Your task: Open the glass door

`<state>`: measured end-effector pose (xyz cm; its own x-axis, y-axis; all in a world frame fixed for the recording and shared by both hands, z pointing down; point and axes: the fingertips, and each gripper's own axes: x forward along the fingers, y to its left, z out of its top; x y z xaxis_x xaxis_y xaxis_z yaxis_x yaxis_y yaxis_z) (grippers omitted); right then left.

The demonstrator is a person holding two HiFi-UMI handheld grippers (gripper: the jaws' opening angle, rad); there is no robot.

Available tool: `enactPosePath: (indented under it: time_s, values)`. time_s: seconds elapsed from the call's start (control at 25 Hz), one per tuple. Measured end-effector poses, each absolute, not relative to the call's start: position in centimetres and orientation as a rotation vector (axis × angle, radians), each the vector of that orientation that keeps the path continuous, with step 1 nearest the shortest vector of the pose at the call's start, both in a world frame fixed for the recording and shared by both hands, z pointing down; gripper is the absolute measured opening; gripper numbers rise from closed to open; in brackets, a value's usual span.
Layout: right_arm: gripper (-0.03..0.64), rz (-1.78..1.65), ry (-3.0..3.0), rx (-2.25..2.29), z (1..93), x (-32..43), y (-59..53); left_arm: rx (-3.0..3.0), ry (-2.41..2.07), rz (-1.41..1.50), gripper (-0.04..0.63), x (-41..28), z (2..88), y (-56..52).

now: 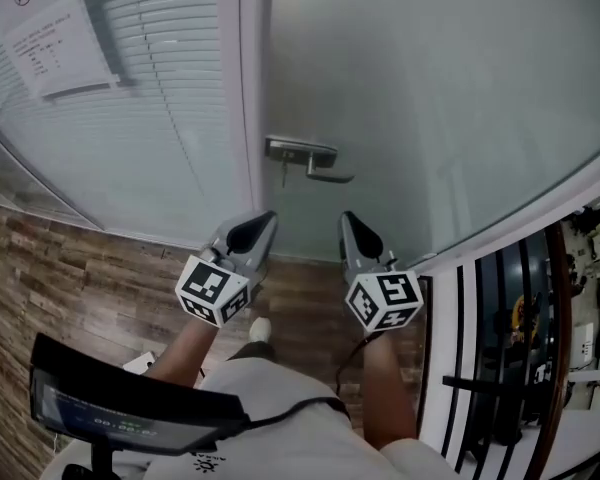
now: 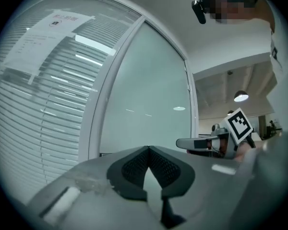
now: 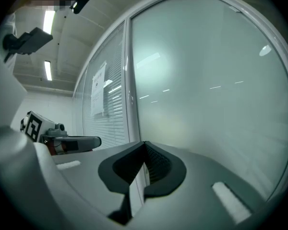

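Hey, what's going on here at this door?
A person faces a frosted glass door, holding a grey two-jaw gripper in each hand. The left gripper and right gripper both have their jaws closed on nothing and point toward the door. Neither touches its silver metal lever handle, and the door looks shut.

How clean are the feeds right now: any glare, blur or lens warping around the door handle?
Head view: handle sharp and evenly lit, though the door frame bows. Left gripper view: heavy fisheye curve, lamp reflections on the glass door; no handle made out. Right gripper view: same curve, pale glare streaks on the glass.
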<state>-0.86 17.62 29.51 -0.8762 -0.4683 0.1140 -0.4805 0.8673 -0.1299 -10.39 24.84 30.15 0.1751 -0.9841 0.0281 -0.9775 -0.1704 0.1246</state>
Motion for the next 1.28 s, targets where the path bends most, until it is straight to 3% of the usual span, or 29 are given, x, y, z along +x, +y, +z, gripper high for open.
enactPosePath:
  time_s: [0.44, 0.84, 0.92, 1.04, 1.28]
  values:
    - [0.008, 0.172, -2.821, 0.889, 32.4, -6.1, 9.9, 2.384, -1.816, -0.092, 0.003, -16.2, 31.9, 16.5]
    - [0.011, -0.026, -2.695, 0.870, 35.0, -7.2, 6.5, 2.364, -1.778, -0.053, 0.003, -16.4, 34.1, 14.5]
    - [0.100, -0.101, -2.661, 0.823, 35.6, -7.4, 6.0, 2.340, -1.793, -0.040, 0.003, -16.5, 34.6, 14.3]
    - [0.152, -0.150, -2.632, 0.700, 36.3, -8.0, 5.9, 2.300, -1.831, -0.044, 0.003, -16.8, 34.4, 13.9]
    - [0.161, -0.306, -2.549, 0.542, 39.3, -7.5, 5.2, 2.231, -1.897, -0.037, 0.003, -16.2, 35.2, 13.2]
